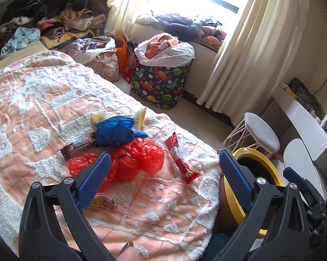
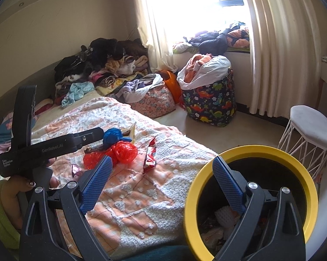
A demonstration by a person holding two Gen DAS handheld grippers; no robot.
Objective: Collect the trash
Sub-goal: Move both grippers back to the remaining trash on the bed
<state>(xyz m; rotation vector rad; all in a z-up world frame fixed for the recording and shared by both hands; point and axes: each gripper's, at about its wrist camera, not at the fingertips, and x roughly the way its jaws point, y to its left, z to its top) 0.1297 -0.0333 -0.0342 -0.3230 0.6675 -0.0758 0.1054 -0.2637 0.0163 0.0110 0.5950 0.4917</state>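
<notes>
Red bag (image 1: 139,158): on blanket (image 1: 44,113), just ahead of your L gripper (image 1: 164,180), by left pad.
L gripper: spread wide, holding nothing.
R gripper (image 2: 161,184): spread, over yellow-rimmed bin (image 2: 307,174).
Red wrapper (image 1: 181,161): btwn L fingers, farther out.

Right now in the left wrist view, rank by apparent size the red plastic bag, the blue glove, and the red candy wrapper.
1. red plastic bag
2. blue glove, a bit farther off, so nearly alike
3. red candy wrapper

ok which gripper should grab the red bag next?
Left. The left gripper is open with the red bag just ahead of its fingers. The right gripper, also open, sits over the bin.
</notes>
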